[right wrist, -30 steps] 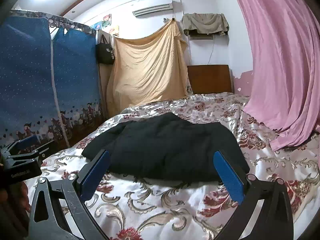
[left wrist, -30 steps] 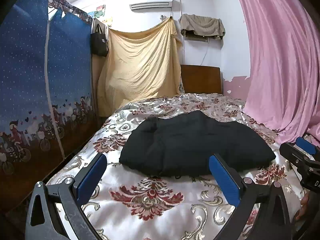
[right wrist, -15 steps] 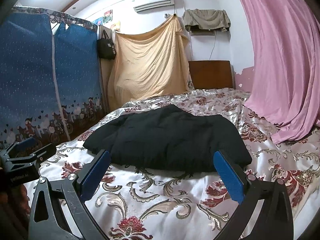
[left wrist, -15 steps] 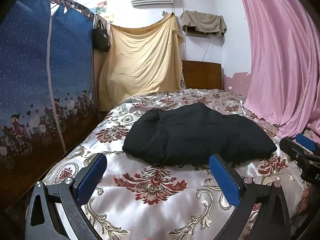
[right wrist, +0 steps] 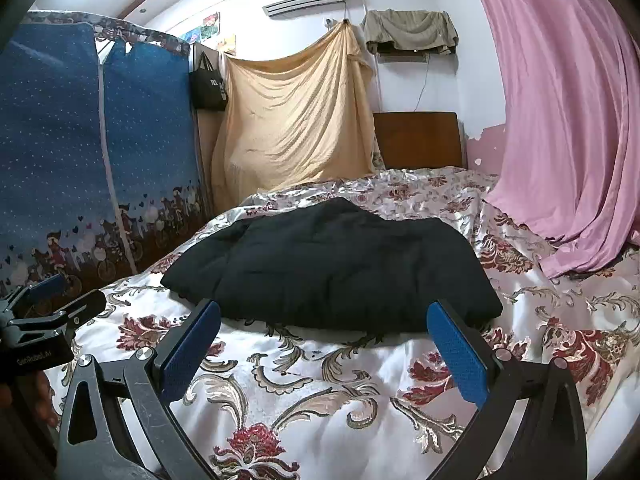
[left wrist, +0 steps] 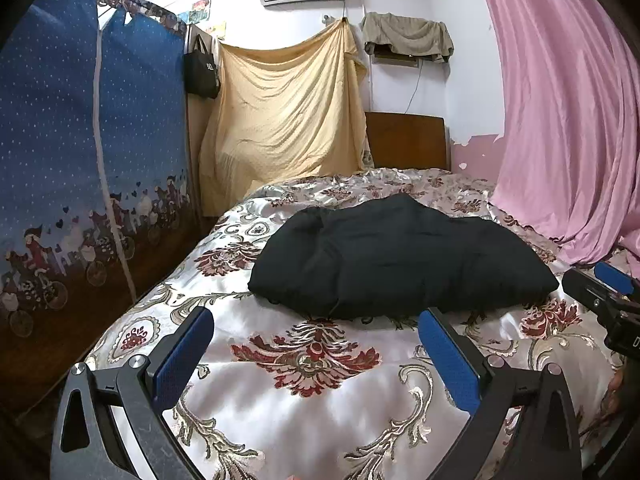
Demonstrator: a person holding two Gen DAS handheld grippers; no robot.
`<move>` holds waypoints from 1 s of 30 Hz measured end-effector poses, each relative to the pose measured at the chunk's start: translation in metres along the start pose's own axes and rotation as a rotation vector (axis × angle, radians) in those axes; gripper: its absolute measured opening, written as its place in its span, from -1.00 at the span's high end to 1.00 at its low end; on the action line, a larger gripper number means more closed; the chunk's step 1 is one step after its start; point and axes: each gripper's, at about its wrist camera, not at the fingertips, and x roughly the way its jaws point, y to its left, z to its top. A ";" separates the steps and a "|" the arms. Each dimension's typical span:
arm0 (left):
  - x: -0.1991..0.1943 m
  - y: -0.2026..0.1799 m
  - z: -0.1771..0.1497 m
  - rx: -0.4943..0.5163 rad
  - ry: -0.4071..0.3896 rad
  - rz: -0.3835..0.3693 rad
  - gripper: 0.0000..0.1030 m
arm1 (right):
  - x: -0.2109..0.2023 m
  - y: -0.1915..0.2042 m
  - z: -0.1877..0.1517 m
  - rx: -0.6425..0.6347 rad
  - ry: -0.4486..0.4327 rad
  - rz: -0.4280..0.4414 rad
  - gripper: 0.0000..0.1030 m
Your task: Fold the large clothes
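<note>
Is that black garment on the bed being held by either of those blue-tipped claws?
No. The black garment lies free on the bedspread; the right gripper and left gripper are open, short of it.

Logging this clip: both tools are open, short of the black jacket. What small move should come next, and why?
Probably pull both back: the black padded jacket already lies folded on the floral bedspread, and the left tool and right tool are open and empty.

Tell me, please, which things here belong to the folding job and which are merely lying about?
Job: black padded garment, left gripper, right gripper, both open.
Lying about: floral bedspread, pink curtain, yellow sheet, black bag, blue wardrobe.
</note>
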 end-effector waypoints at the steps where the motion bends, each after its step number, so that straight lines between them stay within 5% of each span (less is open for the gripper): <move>1: 0.000 0.000 0.000 0.000 0.000 0.001 -1.00 | 0.001 -0.001 0.001 0.001 0.002 0.000 -0.97; 30: -0.001 0.005 0.001 0.004 -0.006 0.001 -1.00 | 0.001 -0.002 0.000 0.004 0.000 0.001 -0.97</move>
